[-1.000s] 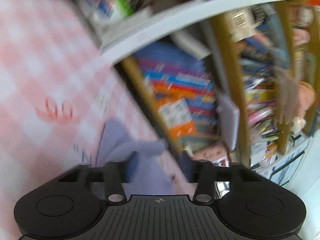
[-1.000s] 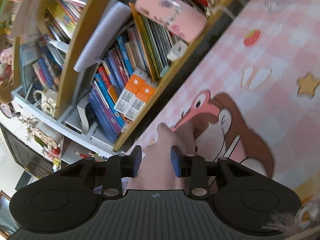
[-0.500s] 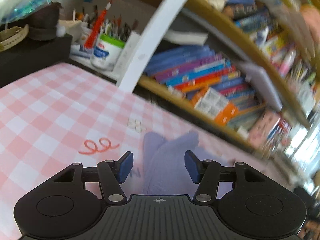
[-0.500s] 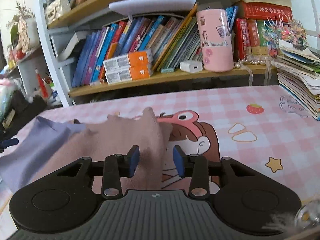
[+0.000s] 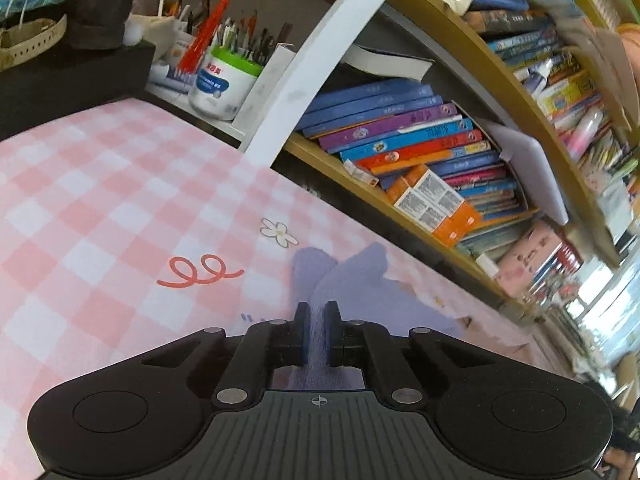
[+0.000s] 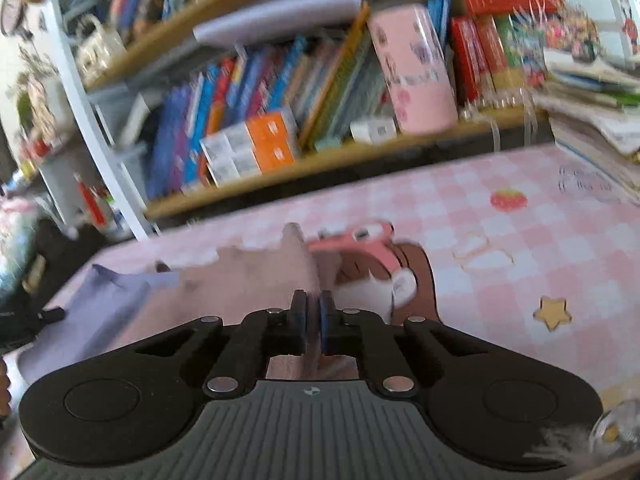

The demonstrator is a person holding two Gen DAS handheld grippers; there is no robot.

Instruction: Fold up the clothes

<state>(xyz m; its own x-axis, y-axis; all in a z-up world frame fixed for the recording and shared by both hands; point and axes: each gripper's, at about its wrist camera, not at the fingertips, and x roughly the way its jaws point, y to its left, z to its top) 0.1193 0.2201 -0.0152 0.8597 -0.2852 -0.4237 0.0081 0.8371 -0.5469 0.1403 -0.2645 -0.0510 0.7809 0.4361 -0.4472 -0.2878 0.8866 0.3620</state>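
Note:
A small garment lies on the pink checked table mat (image 5: pixel 100 208); its left part is lavender (image 5: pixel 344 284) and its right part is dusty pink (image 6: pixel 260 276). My left gripper (image 5: pixel 315 312) is shut on the lavender cloth, which runs between its fingers. My right gripper (image 6: pixel 313 304) is shut on a raised fold of the pink cloth. In the right wrist view the lavender part (image 6: pixel 100 304) spreads to the left. The garment's near edge is hidden behind both gripper bodies.
A bookshelf (image 5: pixel 420 152) full of books runs along the far edge of the table. A pen cup (image 5: pixel 224 80) and a black box (image 5: pixel 72 76) stand at the back left. A pink tin (image 6: pixel 412 68) and a paper stack (image 6: pixel 592 92) sit at the right.
Both grippers were open around the cloth half a second ago and have now closed on it. Both views swung from tilted toward level over the last second.

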